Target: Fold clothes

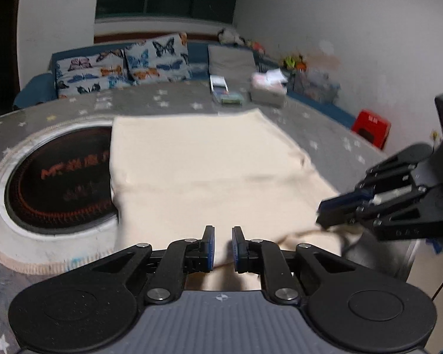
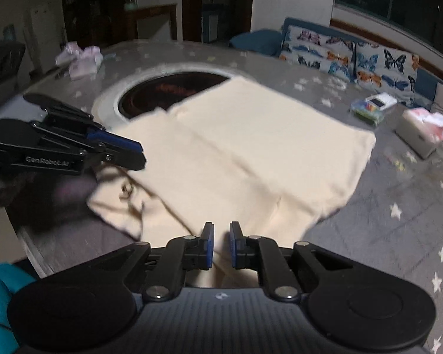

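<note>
The left claw has its fingers spread a little, with a narrow gap between the blue pads and nothing pinched; it sits over the near edge of the cream garment. The right claw is in the same state, fingers slightly apart and empty, also above the garment's near edge. In the left wrist view the right claw enters from the right, close to the garment's right corner. The garment lies folded flat on a grey star-print table cover, partly covering a round dark heater opening set in the table. Beyond it stand a tissue box, butterfly cushions on a blue sofa, and a red stool.
</note>
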